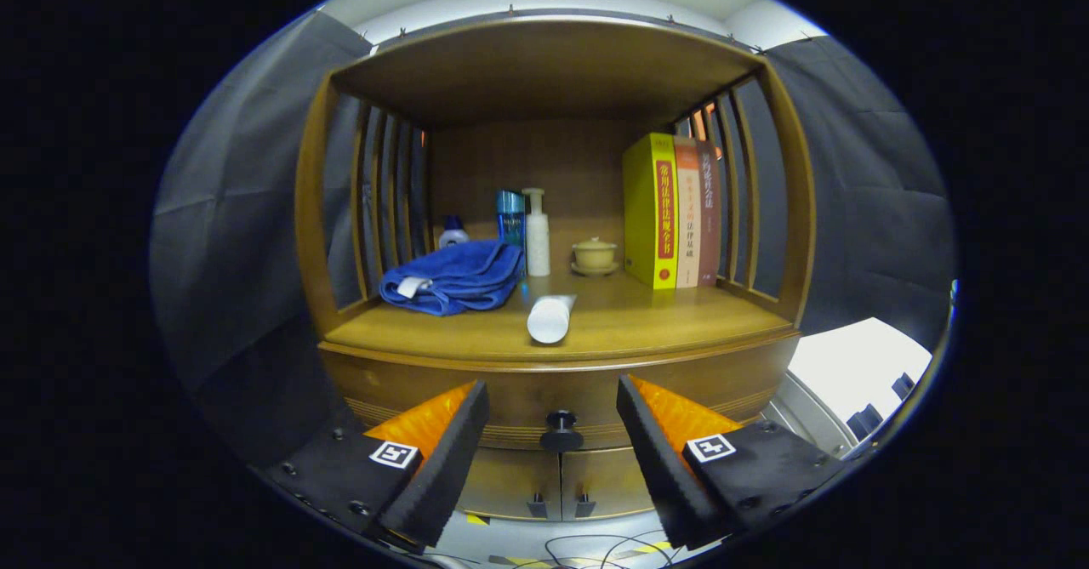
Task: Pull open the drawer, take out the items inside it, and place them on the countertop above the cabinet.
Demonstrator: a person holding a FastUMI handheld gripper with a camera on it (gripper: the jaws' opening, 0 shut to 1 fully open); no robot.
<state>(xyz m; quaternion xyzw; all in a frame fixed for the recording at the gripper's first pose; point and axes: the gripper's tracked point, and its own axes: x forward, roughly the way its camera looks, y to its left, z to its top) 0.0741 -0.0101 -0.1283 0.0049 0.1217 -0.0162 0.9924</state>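
Observation:
A wooden cabinet stands ahead, its drawer (408, 386) shut below the countertop (647, 322). The drawer's dark round knob (561, 431) sits midway between my two fingers, a short way beyond their tips. My gripper (553, 403) is open, nothing between the fingers. What lies inside the drawer is hidden. On the countertop near its front edge lies a white tube (550, 317), pointing toward me.
On the countertop rest a folded blue towel (455, 275), a small white bottle (453, 232), a blue bottle (510, 215), a white pump bottle (536, 233), a small lidded cup (594, 255) and three upright books (672, 210). Two small doors (557, 480) sit below the drawer. Cables (595, 548) lie on the floor.

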